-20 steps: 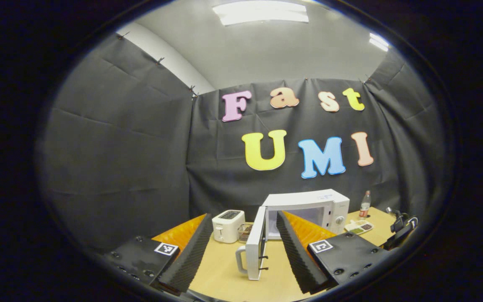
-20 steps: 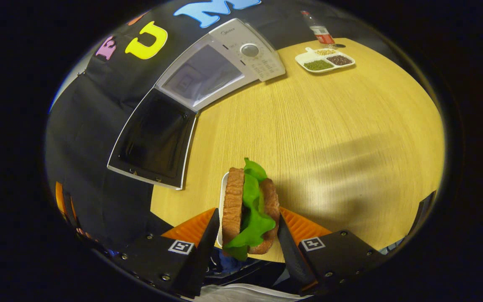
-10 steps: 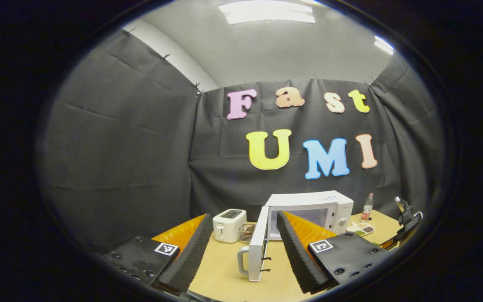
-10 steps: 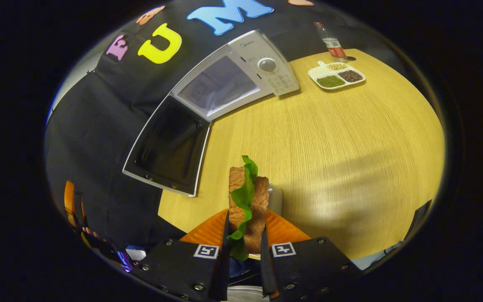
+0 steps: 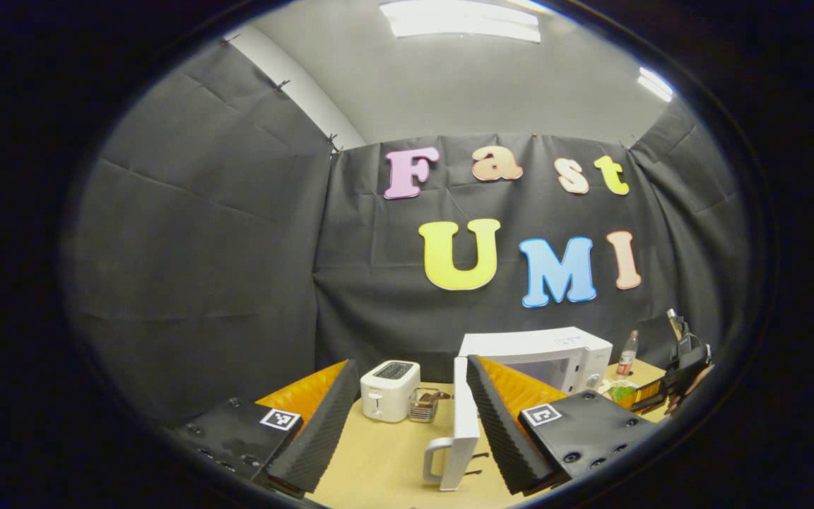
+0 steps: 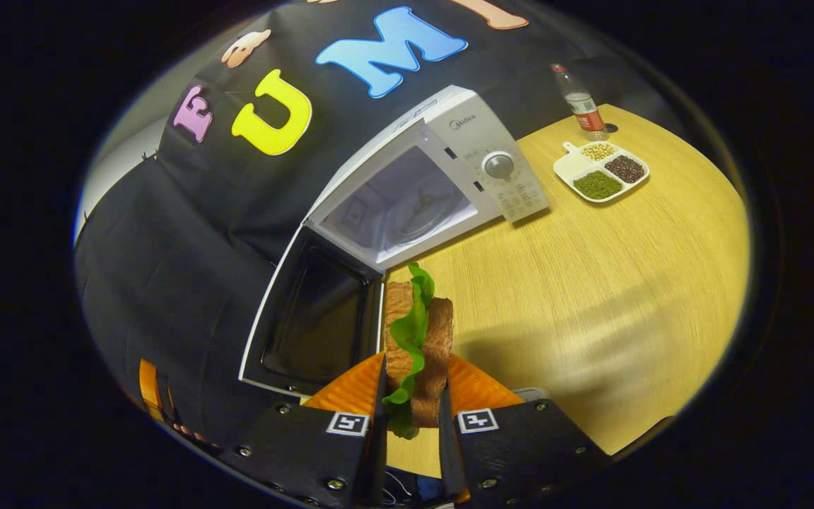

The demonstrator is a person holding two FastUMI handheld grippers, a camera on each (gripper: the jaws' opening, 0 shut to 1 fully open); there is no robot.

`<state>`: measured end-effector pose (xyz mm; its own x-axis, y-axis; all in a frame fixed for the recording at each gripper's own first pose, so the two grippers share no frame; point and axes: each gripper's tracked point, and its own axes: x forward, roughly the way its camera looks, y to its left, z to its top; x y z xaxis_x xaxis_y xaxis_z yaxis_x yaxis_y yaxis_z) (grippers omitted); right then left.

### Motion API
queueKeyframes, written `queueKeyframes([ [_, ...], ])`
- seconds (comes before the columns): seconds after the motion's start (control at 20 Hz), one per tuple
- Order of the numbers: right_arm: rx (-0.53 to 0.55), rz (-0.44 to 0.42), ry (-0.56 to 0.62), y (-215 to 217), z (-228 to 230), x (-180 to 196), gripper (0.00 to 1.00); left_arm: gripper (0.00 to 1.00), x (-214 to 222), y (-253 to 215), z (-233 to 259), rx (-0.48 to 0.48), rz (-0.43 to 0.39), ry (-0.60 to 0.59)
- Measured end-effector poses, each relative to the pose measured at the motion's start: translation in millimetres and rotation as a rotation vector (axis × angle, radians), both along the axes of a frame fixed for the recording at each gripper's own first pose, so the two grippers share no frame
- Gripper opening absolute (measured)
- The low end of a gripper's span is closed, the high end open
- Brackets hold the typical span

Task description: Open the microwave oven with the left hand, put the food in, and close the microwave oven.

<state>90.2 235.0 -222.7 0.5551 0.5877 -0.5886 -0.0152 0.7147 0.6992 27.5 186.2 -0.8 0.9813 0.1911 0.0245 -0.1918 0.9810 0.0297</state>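
1. The sandwich (image 6: 417,346) is clamped between both fingers of the right gripper (image 6: 410,424); bread slices and a green lettuce leaf stand on edge between them, clear of the wooden table (image 6: 605,297).
2. The microwave (image 6: 442,177) stands at the back of the table with its door (image 6: 315,311) swung wide on the left hinge, so the cavity (image 6: 400,205) is exposed. The sandwich is held just in front of the cavity's lower left corner.
3. In the left gripper view, the left gripper (image 5: 407,431) is seen with its fingers well apart and nothing between them, and the door's handle (image 5: 439,459) lies in line with the gap. Whether it touches either finger cannot be told, but it looks farther off.
4. The step in hand is judged to be carrying the food into the cavity. The opening appears done; loading and closing remain.
5. The sandwich should be brought in level and centred on the opening, high enough for its lower edge to pass over the front sill.
6. The door edge should be given room on the left, since the sandwich is close beside it.
7. The grip should be eased only once the food is resting on the cavity floor, lest the slices topple.
8. The divided dish (image 6: 601,173) and bottle (image 6: 580,102) at the right are well apart from the path.
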Motion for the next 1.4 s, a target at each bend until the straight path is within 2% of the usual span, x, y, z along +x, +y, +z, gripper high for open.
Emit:
queueKeyframes([
  [0.05,0.004,-0.013,-0.012,8,1,10,0.31,1.00,4,10,0,-0.003,0.005,-0.002],
  [0.1,0.003,-0.024,-0.027,15,2,19,0.31,0.98,7,19,-2,-0.008,0.010,0.000],
  [0.35,0.027,-0.124,-0.097,49,1,72,0.31,1.00,18,68,-20,-0.010,0.034,0.031],
  [0.5,0.013,-0.181,-0.137,61,-6,102,0.31,0.94,25,88,-23,0.002,0.040,0.038],
  [0.6,0.027,-0.224,-0.148,72,-9,121,0.31,0.98,32,98,-30,-0.002,0.038,0.048],
  [0.75,0.035,-0.265,-0.162,83,-18,150,0.31,0.94,38,115,-38,0.002,0.037,0.066],
  [0.95,-0.002,-0.325,-0.207,91,-32,187,0.31,0.97,52,127,-43,-0.012,0.036,0.085],
  [1.15,-0.042,-0.383,-0.265,97,-43,219,0.31,0.94,59,141,-53,-0.012,0.042,0.108],
  [1.4,-0.061,-0.426,-0.301,103,-60,255,0.31,1.00,61,153,-66,0.013,0.061,0.153],
])
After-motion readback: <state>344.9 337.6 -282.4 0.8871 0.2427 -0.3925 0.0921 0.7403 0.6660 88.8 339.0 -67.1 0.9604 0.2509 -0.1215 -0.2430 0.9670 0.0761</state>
